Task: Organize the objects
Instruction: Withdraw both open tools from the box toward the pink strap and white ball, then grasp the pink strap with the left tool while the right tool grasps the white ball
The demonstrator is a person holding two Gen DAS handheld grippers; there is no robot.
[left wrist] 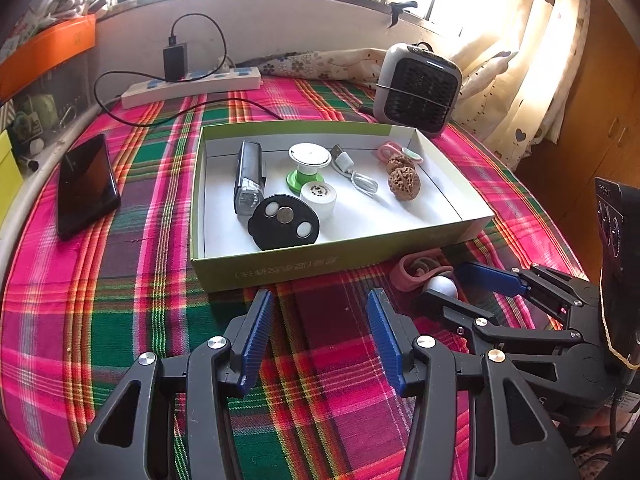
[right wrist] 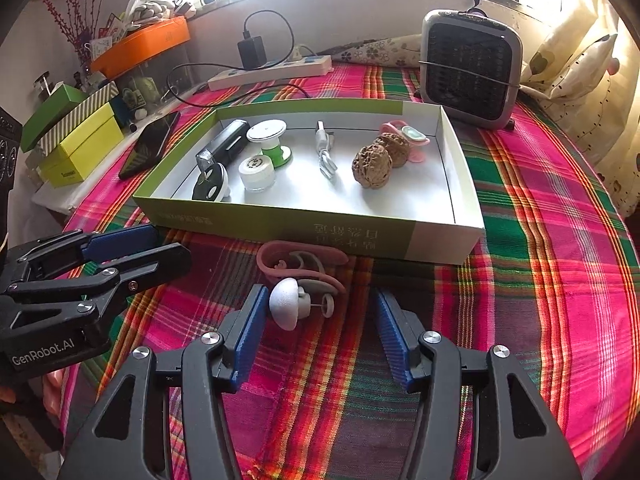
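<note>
The bench wears a woven plaid cloth (left wrist: 120,320), matt and slightly coarse. The shallow box (right wrist: 360,236) is smooth cardboard, green outside, white and faintly shiny inside. In it, two walnuts (right wrist: 372,168) look rough and deeply wrinkled, and the small white jar (right wrist: 258,174) is glossy plastic. The phone (left wrist: 86,184) is glossy black. The fan (right wrist: 472,68) has grey plastic housing with a dark grille. Both grippers are matt black plastic with ribbed blue pads (right wrist: 248,332) and shiny metal rivets.

walnuts (right wrist: 372,168): two
boxes (right wrist: 280,228): one
phones (left wrist: 86,186): one
heaters (right wrist: 472,68): one
power strips (left wrist: 192,86): one
cables (left wrist: 354,172): one
</note>
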